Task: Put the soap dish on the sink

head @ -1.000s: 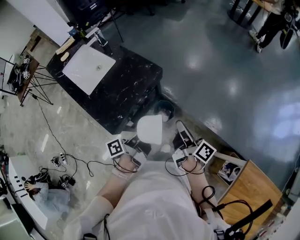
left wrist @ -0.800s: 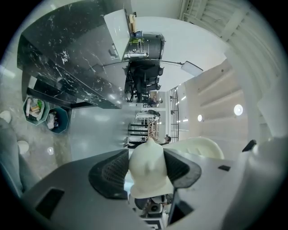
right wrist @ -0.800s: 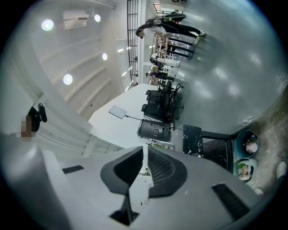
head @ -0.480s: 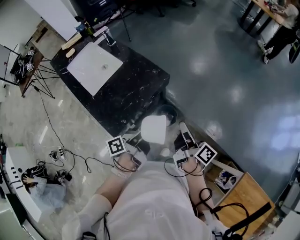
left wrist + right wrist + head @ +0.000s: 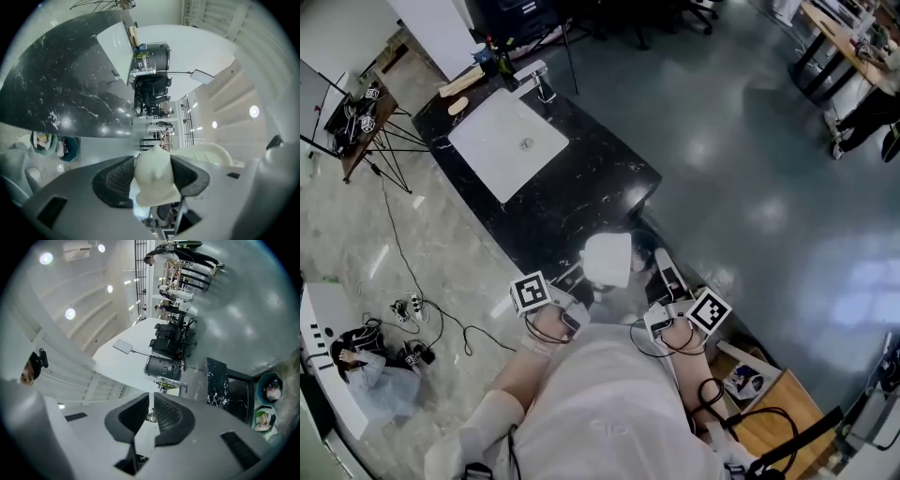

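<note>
The fingers (image 5: 112,180) of the left gripper (image 5: 153,160) are clamping from both sides on a white lip of the soap dish (image 5: 157,187), whose wider pale body is curving away to one side of them. The fingers (image 5: 171,418) of the right gripper (image 5: 152,401) are pressing almost together with nothing between them. The head view is showing the dish hanging in the air in front of the person, just short of the near corner of the black marble worktop (image 5: 581,178), with the right gripper riding beside it and taking no part in the hold. The white sink (image 5: 546,150) is lying well apart from the dish, toward the worktop's far end, with a tap (image 5: 539,80) standing at its back edge. The dish is looking rigid, light and smooth. One gripper should be enough for its weight, though a glossy lip could be working loose under a pinch this narrow, and a knock against the stone could be chipping it if it is ceramic, which cannot be told here. The lip being held is looking like the sound place to take it. Because the body is overhanging the fingers, it is calling for a level carry and a gentle set-down.
</note>
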A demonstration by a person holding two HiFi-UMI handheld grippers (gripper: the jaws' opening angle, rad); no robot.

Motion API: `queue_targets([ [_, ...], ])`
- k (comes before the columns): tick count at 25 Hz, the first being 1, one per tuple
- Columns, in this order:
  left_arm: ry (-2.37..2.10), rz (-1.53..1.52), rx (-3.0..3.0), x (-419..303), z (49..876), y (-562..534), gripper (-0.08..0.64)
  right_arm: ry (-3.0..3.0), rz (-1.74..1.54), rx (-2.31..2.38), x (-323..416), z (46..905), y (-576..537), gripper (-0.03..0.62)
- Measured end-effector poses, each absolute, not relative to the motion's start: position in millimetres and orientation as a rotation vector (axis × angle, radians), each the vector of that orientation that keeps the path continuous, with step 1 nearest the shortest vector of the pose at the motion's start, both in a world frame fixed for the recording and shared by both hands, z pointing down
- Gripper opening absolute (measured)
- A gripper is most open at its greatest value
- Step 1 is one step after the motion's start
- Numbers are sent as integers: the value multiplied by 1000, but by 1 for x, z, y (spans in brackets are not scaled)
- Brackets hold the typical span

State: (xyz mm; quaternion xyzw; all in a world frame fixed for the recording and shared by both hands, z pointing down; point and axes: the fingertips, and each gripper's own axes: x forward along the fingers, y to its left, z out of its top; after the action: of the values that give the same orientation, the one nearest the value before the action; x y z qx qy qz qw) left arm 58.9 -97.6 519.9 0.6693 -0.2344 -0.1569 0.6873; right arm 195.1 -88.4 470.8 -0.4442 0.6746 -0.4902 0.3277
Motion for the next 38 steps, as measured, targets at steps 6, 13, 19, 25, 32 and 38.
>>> queue_targets([
  [6, -705, -320, 1597, -5, 533, -142, 238, 1829, -1314, -1131, 156, 470, -121, 46],
  [13, -950, -213, 1676, -86, 561, -187, 238, 1916, -1346, -1080, 98, 471, -162, 46],
  [19, -1131, -87, 1762, -138, 577, -218, 238, 1978, -1376, -1027, 44, 470, -190, 46],
  [25, -1353, 70, 1794, -193, 591, -247, 238, 2071, -1427, -967, -6, 476, -207, 46],
  [32, -1511, 222, 1767, -227, 622, -261, 238, 2156, -1488, -926, -42, 491, -222, 46],
  [38, -1581, 279, 1746, -241, 645, -263, 238, 2225, -1542, -865, -70, 501, -223, 46],
])
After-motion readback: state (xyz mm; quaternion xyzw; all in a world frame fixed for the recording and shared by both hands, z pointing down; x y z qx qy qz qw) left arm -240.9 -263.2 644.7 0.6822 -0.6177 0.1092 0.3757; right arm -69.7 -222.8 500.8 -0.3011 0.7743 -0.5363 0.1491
